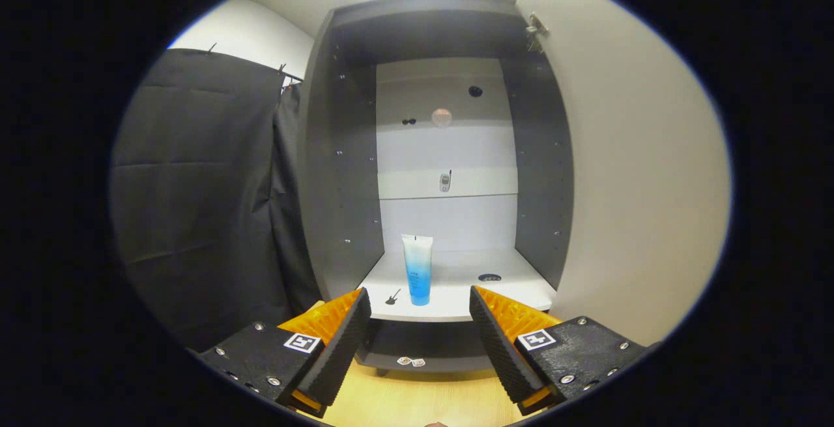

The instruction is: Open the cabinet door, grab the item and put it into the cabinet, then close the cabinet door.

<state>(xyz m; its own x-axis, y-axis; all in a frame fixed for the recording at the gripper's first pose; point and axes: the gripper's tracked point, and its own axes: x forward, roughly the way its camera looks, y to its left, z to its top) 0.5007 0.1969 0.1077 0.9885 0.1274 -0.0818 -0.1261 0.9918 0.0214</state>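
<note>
Cabinet (339, 173) is seen with its door (625, 186) swung open. Blue tube (417, 269) is stood upright on the bottom shelf (469, 287), beyond the tongs (420, 329), which are held apart, empty. Placing judged done; door closing is called for next.

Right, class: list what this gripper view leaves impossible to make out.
- Tube on the cabinet shelf: label print too small.
- Small items on the upper shelves: too small to identify.
- Lower compartment: hidden behind the open gripper.
- Cabinet door: outer face turned away.
</note>
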